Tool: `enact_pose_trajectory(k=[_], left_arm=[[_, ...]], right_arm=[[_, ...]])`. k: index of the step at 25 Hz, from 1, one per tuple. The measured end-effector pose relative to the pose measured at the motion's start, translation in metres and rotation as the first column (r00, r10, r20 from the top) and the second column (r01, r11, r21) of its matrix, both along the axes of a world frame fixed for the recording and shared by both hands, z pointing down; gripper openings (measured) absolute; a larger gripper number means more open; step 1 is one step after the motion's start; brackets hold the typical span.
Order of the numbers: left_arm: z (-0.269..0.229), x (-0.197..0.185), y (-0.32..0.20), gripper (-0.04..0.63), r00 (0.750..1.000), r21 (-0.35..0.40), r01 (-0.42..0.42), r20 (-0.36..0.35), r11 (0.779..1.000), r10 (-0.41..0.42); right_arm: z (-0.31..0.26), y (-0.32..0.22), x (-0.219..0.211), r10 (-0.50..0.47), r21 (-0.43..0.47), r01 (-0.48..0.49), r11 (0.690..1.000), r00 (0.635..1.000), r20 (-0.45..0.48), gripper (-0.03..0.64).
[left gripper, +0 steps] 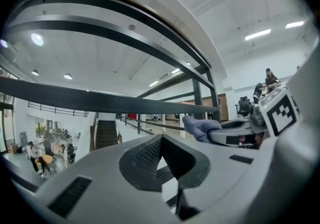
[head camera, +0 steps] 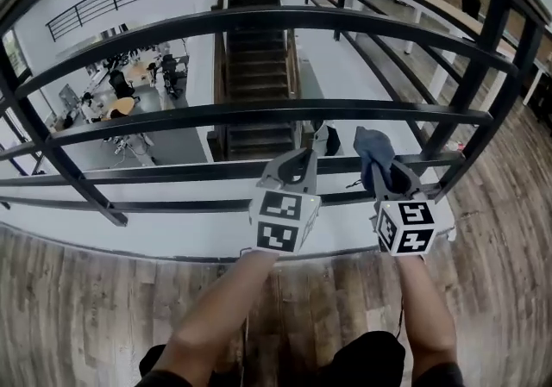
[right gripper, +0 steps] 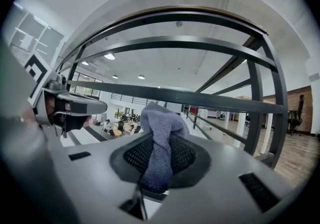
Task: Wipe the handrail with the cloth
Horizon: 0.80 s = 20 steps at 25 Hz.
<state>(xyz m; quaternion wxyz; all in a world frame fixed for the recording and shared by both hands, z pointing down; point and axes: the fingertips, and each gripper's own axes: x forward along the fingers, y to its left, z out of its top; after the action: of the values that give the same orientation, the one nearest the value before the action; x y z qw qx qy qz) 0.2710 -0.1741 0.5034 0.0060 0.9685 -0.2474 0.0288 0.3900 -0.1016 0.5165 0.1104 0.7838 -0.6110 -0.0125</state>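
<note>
The black metal railing's horizontal bars [head camera: 259, 111] cross the head view in front of me. Its top handrail arches overhead in the right gripper view [right gripper: 175, 14] and the left gripper view [left gripper: 125, 7]. A blue-grey cloth [head camera: 373, 148] sticks up from my right gripper [head camera: 385, 168], which is shut on it just short of a low bar. In the right gripper view the cloth [right gripper: 160, 118] is pinched between the pads of that gripper [right gripper: 159, 138]. My left gripper [head camera: 302, 157] is beside it on the left, shut and holding nothing [left gripper: 161, 140]. The cloth [left gripper: 200, 127] also shows there.
Beyond the railing is an open drop to a lower floor with desks and people [head camera: 121, 92] and a staircase [head camera: 256, 58]. A black upright post [head camera: 470, 88] stands to the right. A wooden floor [head camera: 86, 308] is underfoot.
</note>
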Motion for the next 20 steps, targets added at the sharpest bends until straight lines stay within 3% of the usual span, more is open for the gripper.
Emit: enact_pose_trajectory(k=[9,20], left_arm=[[0.008,-0.175,-0.092,0.002,0.978,-0.021,0.209,0.001,0.978,-0.209],[0.022,-0.369,-0.169,0.002,0.92,0.028,0.39,0.007,0.92,-0.391]], right_arm=[[0.025,-0.106,-0.156,-0.16,-0.043,0.16,0.986,0.987,0.015,0.077],[0.046,-0.231,-0.376,-0.341,-0.055,0.344,0.937,0.938,0.06,0.077]])
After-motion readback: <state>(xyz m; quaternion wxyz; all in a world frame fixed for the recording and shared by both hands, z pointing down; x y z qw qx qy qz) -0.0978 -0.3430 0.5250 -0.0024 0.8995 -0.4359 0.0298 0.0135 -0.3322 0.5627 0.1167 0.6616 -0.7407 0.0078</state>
